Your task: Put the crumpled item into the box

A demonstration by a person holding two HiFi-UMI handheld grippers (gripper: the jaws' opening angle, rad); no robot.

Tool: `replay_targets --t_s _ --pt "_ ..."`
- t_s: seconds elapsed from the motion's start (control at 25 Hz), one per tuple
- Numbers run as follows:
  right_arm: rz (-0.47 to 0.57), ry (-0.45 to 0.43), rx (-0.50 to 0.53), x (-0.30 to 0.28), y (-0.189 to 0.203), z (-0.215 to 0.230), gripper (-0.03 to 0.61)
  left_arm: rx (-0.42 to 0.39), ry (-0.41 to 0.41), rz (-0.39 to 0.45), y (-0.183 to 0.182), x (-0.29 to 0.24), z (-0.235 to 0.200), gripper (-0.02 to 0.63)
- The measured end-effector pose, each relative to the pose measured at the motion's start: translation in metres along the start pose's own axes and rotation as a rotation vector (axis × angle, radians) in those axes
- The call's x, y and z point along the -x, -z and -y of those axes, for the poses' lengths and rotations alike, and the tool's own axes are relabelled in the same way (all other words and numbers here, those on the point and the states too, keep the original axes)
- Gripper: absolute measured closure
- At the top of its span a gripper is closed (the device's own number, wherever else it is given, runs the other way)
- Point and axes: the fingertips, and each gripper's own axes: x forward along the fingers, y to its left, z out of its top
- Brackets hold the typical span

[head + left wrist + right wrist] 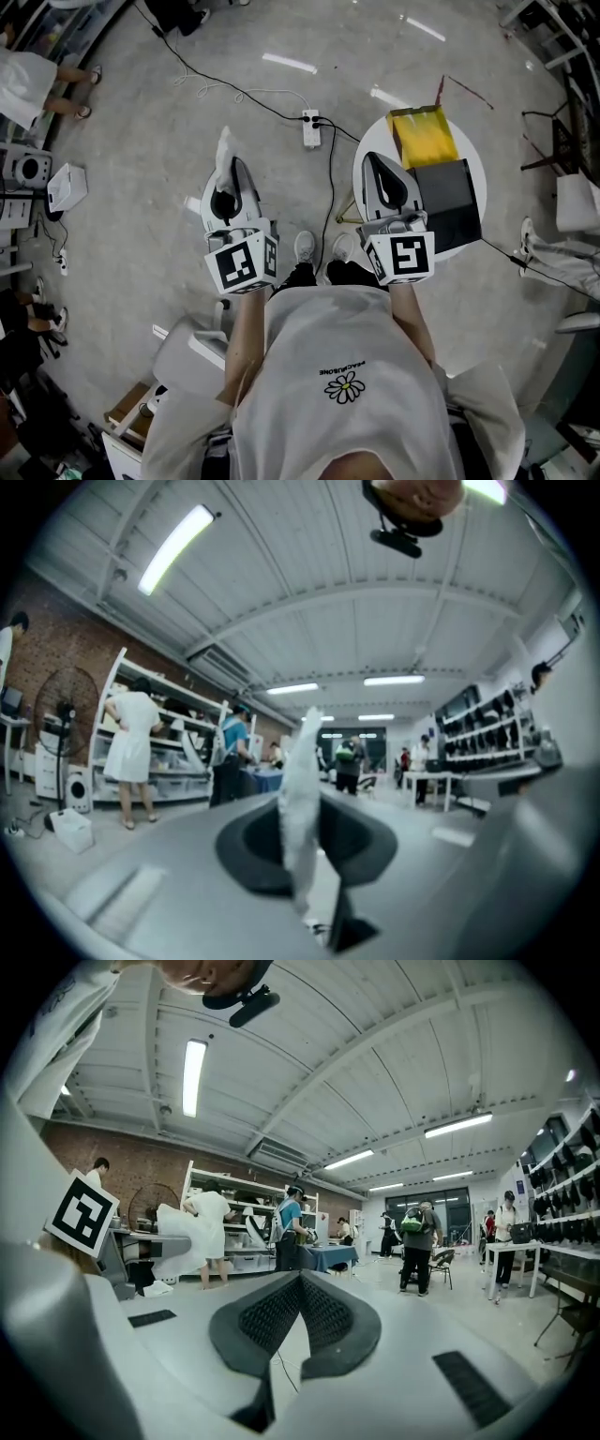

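Observation:
A white crumpled item (225, 147) sticks out past the tip of my left gripper (232, 165), which is shut on it and held over the floor. In the left gripper view the crumpled item (302, 789) stands upright, pinched in the left gripper (305, 808). The box (448, 195) is black and open, with a yellow flap (422, 137) at its far side. It rests on a small round white table (473, 155). My right gripper (368, 159) is shut and empty, at the table's left edge beside the box. The right gripper (300, 1279) shows its pads closed together.
A power strip (310, 128) with cables lies on the floor between the grippers. A white device (66, 187) sits on the floor at left. Chairs (562, 141) stand at right. People (211, 1232) and shelves (169, 752) are farther off.

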Motion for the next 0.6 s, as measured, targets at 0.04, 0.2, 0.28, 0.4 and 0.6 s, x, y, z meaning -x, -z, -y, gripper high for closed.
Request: replay_targets --t_s 0.04,0.2,0.28,0.4,0.6 --pt "0.006 0.01 -0.002 0.001 -0.001 0.007 0.58 -0.003 0.006 0.002 -0.002 -0.005 0.005 0.568" --pt "0.027 0.068 -0.018 0.012 -0.003 0.051 0.58 -0.035 0.068 0.019 -0.01 -0.03 0.05 0.568" --pt "0.033 0.119 -0.026 0.024 0.003 0.077 0.58 -0.053 0.123 0.019 -0.006 -0.045 0.082 0.568" --pt "0.038 0.229 -0.038 0.043 0.005 0.119 0.58 -0.075 0.233 0.024 -0.006 -0.073 0.133 0.568" --pt "0.043 0.411 -0.031 0.079 0.003 0.177 0.58 -0.083 0.406 0.058 -0.019 -0.103 0.208 0.569"
